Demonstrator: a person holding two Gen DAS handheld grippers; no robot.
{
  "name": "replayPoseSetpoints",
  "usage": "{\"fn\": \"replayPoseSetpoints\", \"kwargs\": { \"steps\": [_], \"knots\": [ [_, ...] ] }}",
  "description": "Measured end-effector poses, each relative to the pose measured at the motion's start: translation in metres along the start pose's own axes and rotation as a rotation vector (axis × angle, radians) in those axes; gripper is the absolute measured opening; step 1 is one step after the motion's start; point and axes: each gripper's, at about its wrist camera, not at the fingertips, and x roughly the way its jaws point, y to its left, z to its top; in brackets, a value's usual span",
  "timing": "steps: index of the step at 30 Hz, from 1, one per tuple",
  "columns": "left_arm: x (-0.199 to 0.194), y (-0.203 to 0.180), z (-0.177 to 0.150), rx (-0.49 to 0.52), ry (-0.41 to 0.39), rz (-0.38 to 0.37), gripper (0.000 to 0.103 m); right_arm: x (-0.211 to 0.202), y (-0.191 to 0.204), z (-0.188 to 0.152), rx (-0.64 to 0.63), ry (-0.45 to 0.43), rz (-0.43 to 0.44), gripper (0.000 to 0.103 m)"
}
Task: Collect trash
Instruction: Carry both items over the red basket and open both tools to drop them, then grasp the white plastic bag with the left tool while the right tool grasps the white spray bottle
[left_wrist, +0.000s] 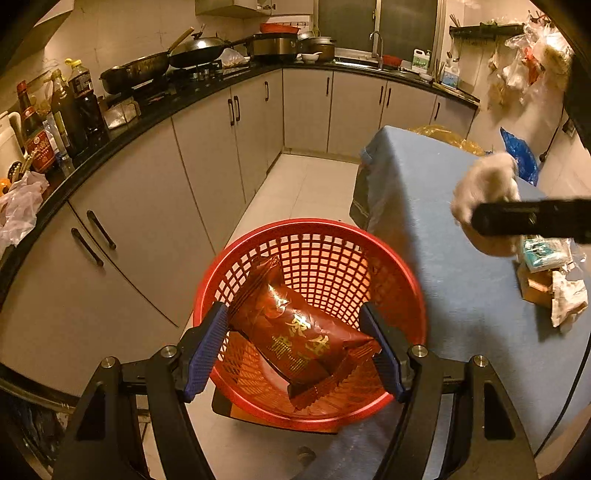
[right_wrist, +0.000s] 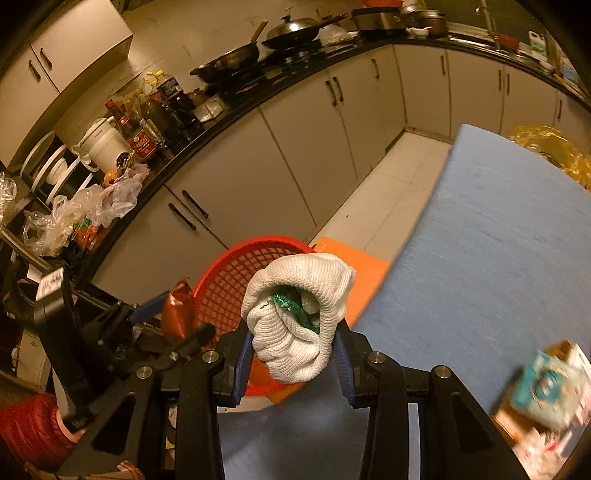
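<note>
The red snack packet (left_wrist: 295, 332) bears gold Chinese characters, too distorted to read for certain.

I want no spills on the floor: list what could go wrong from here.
1. The left claw is open, and the red snack packet lies loosely between its fingers over the red basket; it may be dropping already.
2. The right claw grips a white glove beside the basket rim; released here, it might fall outside.
</note>
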Motion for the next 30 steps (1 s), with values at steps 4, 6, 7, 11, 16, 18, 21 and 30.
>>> {"fn": "replayPoseSetpoints", "kwargs": {
  "steps": [4,6,7,11,16,18,21,30],
  "knots": [
    [0.007,0.005,0.001,0.011,0.001,-0.003,0.072,0.015,0.011,0.011,-0.011,0.016,0.013,0.046],
    [0.009,0.009,0.001,0.009,0.002,-0.004,0.073,0.021,0.015,0.015,-0.013,0.021,0.025,0.048],
    [0.01,0.011,0.001,0.008,0.001,-0.016,0.074,0.024,0.017,0.016,-0.013,0.022,0.032,0.054],
    [0.012,0.013,0.0,0.007,0.005,-0.02,0.08,0.022,0.019,0.02,0.002,0.001,0.038,0.073],
    [0.01,0.016,-0.001,-0.01,0.003,-0.013,0.081,0.004,0.014,0.018,0.029,-0.034,0.022,0.073],
    [0.006,0.017,-0.002,-0.025,-0.004,-0.015,0.081,-0.008,0.011,0.012,0.043,-0.049,0.007,0.073],
    [-0.006,0.012,-0.004,-0.025,-0.031,-0.007,0.081,-0.031,0.005,-0.004,0.057,-0.077,-0.012,0.074],
    [-0.033,-0.037,-0.026,0.036,-0.069,-0.051,0.082,-0.088,-0.031,-0.085,0.151,-0.089,-0.033,0.074]
  ]
}}
